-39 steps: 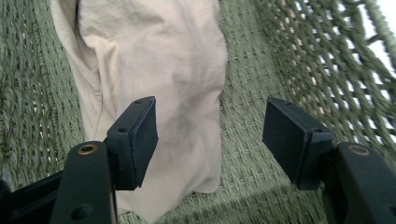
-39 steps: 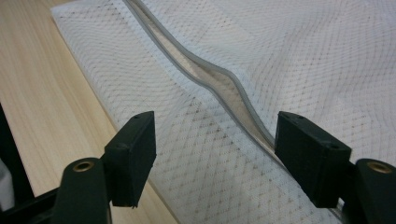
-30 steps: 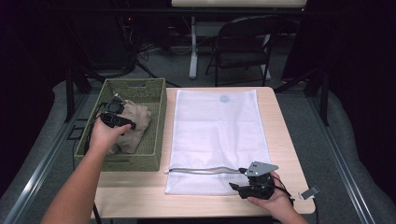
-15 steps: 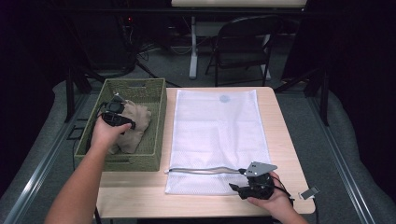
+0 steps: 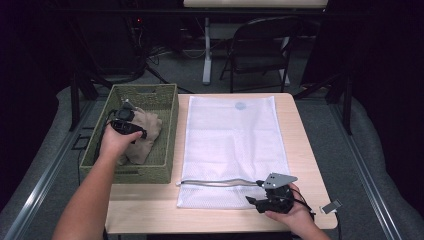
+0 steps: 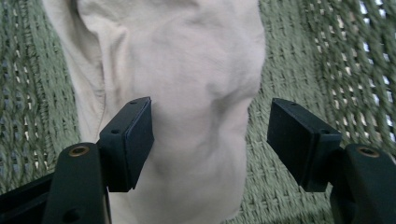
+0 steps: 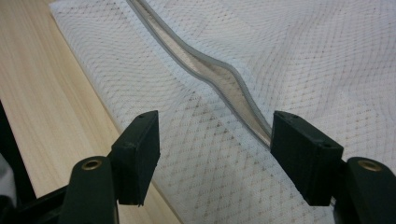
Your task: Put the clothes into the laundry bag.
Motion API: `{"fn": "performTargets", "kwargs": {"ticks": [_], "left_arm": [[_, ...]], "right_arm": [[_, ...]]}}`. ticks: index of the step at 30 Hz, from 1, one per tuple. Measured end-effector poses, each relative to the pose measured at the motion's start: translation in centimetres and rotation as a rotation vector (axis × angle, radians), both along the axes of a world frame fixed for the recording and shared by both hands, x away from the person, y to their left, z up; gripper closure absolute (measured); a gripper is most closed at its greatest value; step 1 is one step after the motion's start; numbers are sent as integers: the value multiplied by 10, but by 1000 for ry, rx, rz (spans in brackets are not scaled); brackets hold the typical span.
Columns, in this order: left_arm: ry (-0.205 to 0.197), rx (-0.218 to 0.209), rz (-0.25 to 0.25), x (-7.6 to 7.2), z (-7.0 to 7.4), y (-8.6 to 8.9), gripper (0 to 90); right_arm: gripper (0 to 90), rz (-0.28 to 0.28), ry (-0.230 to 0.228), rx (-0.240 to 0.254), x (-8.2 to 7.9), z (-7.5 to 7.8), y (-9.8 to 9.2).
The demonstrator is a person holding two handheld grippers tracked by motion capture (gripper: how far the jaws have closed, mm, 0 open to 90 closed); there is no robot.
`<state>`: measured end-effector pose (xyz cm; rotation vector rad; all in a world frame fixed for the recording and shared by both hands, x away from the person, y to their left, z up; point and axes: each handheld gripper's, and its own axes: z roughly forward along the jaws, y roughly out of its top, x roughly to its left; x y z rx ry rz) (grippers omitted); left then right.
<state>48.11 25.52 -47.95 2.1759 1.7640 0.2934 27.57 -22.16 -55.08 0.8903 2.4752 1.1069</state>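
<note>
While its jaws have just been opening, the left claw [image 6: 210, 140] straddles the beige cloth [image 6: 187, 93] unclamped.

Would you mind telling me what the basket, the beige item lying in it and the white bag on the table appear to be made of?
The basket looks woven from green fibre, perhaps seagrass or paper cord, matte: its strands interlace with gaps. The beige item seems a soft cloth, likely cotton knit, given its rumpled folds. The white bag looks like fine synthetic mesh, with a diamond grid and a grey zip.
</note>
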Motion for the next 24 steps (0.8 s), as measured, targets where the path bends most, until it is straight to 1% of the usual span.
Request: {"fn": "performTargets", "kwargs": {"ticks": [1, 4, 5, 8, 11, 12, 14, 17, 21, 24], "left_arm": [[4, 1, 4, 1, -1, 1, 315], [14, 24, 7, 3, -4, 1, 312], [9, 32, 7, 4, -6, 2, 312], [19, 48, 11, 7, -10, 4, 309], [40, 59, 20, 11, -16, 7, 308], [49, 61, 24, 13, -20, 9, 302], [52, 59, 23, 15, -22, 9, 299], [69, 55, 19, 19, -28, 9, 299], [73, 61, 14, 23, -33, 7, 281], [76, 52, 19, 24, -35, 8, 270]], "right_arm": [[326, 1, 1, -1, 0, 0, 0], [325, 3, 2, -2, 0, 0, 0], [325, 3, 2, -2, 0, 0, 0], [324, 7, 5, -4, 0, -1, 0], [324, 8, 5, -4, 0, -1, 1], [323, 8, 4, -4, 0, -1, 1], [323, 8, 4, -4, 0, -1, 0], [323, 5, 2, -2, 0, -1, 0], [323, 7, 8, -2, 0, -2, 0], [323, 9, 11, -3, 1, -2, 1]]}}
